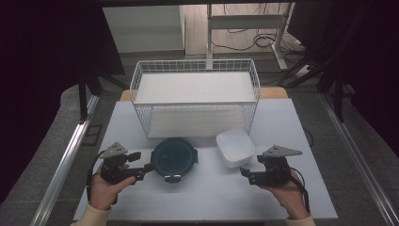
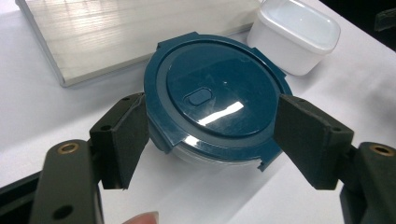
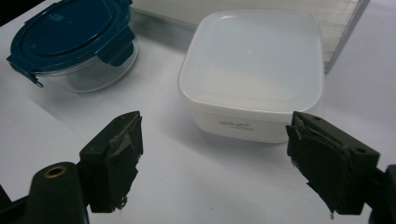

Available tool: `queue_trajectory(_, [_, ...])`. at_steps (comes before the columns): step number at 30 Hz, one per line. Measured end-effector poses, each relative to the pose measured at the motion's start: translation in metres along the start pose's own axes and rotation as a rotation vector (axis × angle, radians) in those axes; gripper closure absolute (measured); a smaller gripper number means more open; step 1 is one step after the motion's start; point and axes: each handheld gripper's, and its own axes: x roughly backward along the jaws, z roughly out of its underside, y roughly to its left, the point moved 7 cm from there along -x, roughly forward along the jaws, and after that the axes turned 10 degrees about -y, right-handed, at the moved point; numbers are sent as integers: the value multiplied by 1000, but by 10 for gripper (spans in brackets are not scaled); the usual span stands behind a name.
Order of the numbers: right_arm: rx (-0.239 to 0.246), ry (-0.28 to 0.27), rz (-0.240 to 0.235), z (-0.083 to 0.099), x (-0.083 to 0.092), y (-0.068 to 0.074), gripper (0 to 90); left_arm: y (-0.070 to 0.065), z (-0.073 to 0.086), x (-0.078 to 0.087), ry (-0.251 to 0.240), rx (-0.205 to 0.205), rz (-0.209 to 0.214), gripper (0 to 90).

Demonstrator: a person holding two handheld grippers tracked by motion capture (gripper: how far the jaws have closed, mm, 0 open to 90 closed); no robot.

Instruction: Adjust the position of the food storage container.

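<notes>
A round glass container with a dark blue clip lid (image 1: 174, 157) stands on the white table, in front of the basket. To its right sits a white square tub with a lid (image 1: 235, 147). My left gripper (image 1: 145, 169) rests just left of the round container, held in a hand. In the left gripper view its open jaws (image 2: 215, 140) flank the near side of the blue lid (image 2: 210, 93), and nothing is gripped. My right gripper (image 1: 245, 173) sits below and right of the white tub. Its jaws (image 3: 224, 158) stand open, short of the tub (image 3: 252, 70).
A white wire basket (image 1: 195, 96) with a pale liner board stands at the back middle of the table (image 1: 207, 200). Dark curtains, metal rails and desk legs with cables surround the table. A fingertip (image 2: 140, 218) shows at the bottom edge of the left gripper view.
</notes>
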Motion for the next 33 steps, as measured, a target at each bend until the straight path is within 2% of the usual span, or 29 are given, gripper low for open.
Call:
queue_trajectory(8, [13, 8, 13, 2, 0, -4, 183, -1, -2, -2, -3, 4, 9, 259])
queue_trajectory(24, [32, 37, 14, 7, -2, -6, 202, 1, -2, 0, -1, -8, -10, 278])
queue_trajectory(33, [38, 48, 11, 8, -3, -4, 205, -1, -3, -3, 7, -3, 4, 288])
